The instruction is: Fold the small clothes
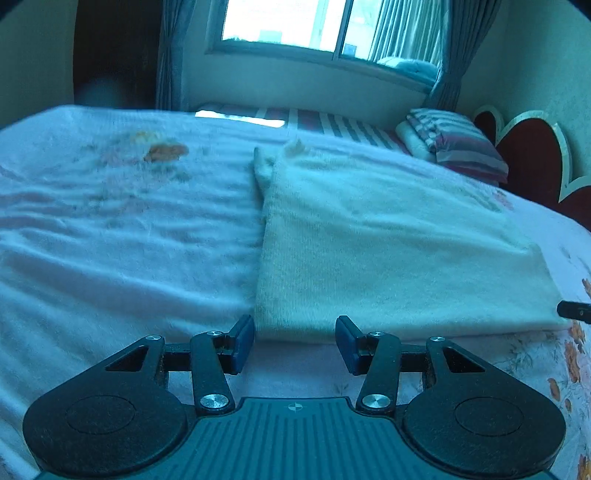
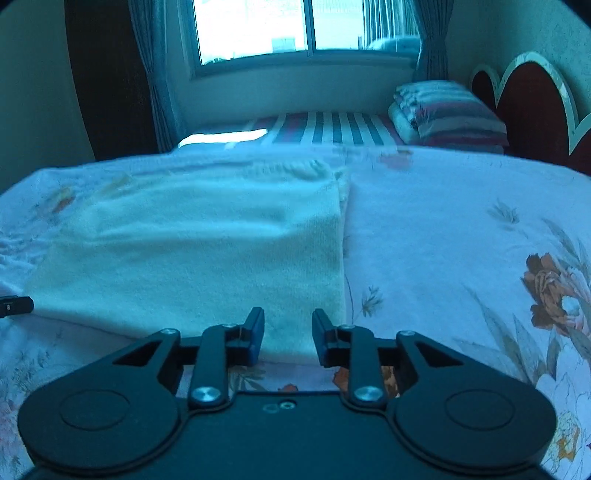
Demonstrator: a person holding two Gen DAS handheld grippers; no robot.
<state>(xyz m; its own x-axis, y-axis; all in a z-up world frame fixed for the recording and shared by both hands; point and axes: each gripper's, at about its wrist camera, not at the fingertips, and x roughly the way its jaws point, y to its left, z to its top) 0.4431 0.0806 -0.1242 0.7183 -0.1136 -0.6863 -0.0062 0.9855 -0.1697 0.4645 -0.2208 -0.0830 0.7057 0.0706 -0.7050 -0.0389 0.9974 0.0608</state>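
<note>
A cream knitted garment [image 1: 388, 251] lies folded flat in a rectangle on the floral bed sheet [image 1: 110, 240]. My left gripper [image 1: 293, 325] is open at the garment's near left corner, whose edge lies between the fingers, and the pads do not press it. In the right wrist view the same garment [image 2: 192, 251] spreads to the left, and my right gripper [image 2: 288, 319] is open over its near right corner, the cloth lying flat between the pads. A black fingertip [image 1: 574, 314] of the right gripper shows at the garment's right edge. The left gripper's tip [image 2: 14, 305] shows at the far left.
A stack of striped folded bedding [image 2: 447, 110] sits at the head of the bed by the red heart-shaped headboard [image 2: 532, 103]. A striped mattress strip [image 2: 332, 129] and a curtained window [image 2: 280, 29] lie beyond. Floral sheet [image 2: 461, 240] spreads to the right of the garment.
</note>
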